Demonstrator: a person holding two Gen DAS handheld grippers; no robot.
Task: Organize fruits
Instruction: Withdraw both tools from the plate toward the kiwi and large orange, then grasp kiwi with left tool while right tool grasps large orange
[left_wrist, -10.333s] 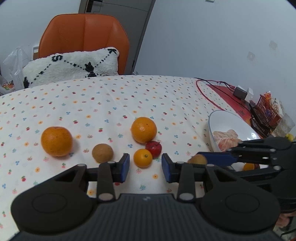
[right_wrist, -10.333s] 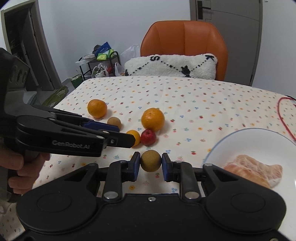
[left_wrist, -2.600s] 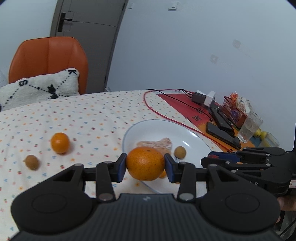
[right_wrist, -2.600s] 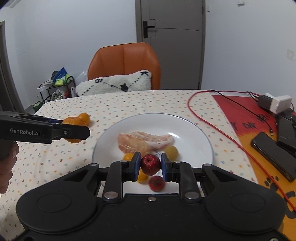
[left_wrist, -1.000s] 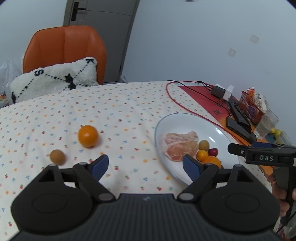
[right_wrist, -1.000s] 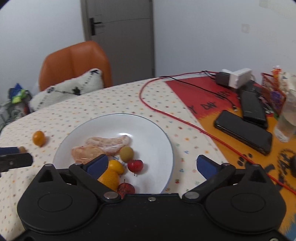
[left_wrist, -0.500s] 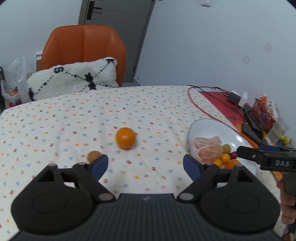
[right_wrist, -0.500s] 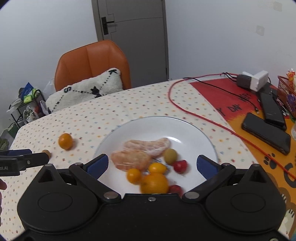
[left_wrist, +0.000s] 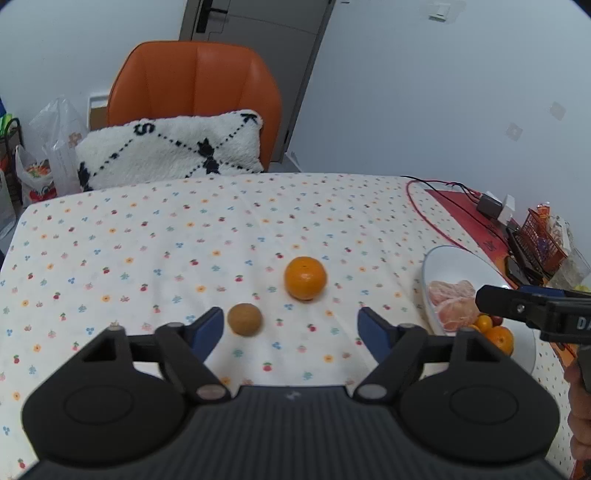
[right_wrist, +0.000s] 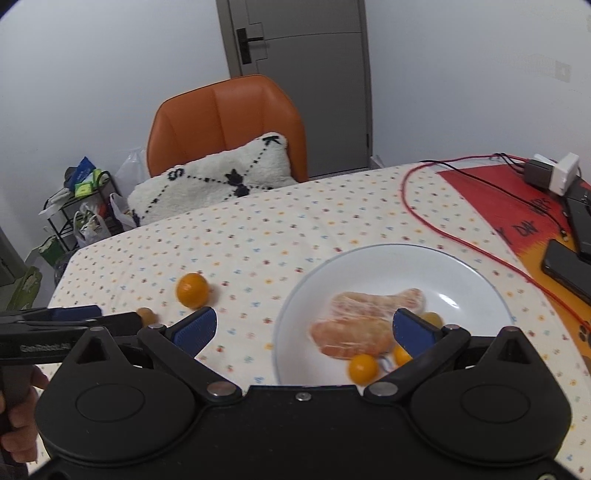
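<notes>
A brown round fruit (left_wrist: 244, 319) lies on the dotted tablecloth between the fingers of my left gripper (left_wrist: 291, 332), close to the left pad and not pressed. The jaws are closing. An orange (left_wrist: 305, 277) sits just beyond. My right gripper (right_wrist: 303, 330) stands wide open over the near rim of the white plate (right_wrist: 369, 258), holding nothing. On the plate are peeled citrus segments (right_wrist: 365, 317) and several small fruits (right_wrist: 364, 367). In the right wrist view the orange (right_wrist: 192, 290) and the brown fruit (right_wrist: 146, 314) lie left of the plate, by the left gripper (right_wrist: 74, 317).
An orange chair (left_wrist: 195, 96) with a white pillow (left_wrist: 170, 147) stands at the far table edge. A red cable (right_wrist: 436, 229), phones (right_wrist: 569, 269) and a charger (right_wrist: 550, 173) lie on the red mat to the right. Beside them stands a small basket (left_wrist: 543, 236).
My left gripper has swung left onto the brown fruit, and its jaws have narrowed. The right gripper has also shifted left, so the plate now sits further right in its view.
</notes>
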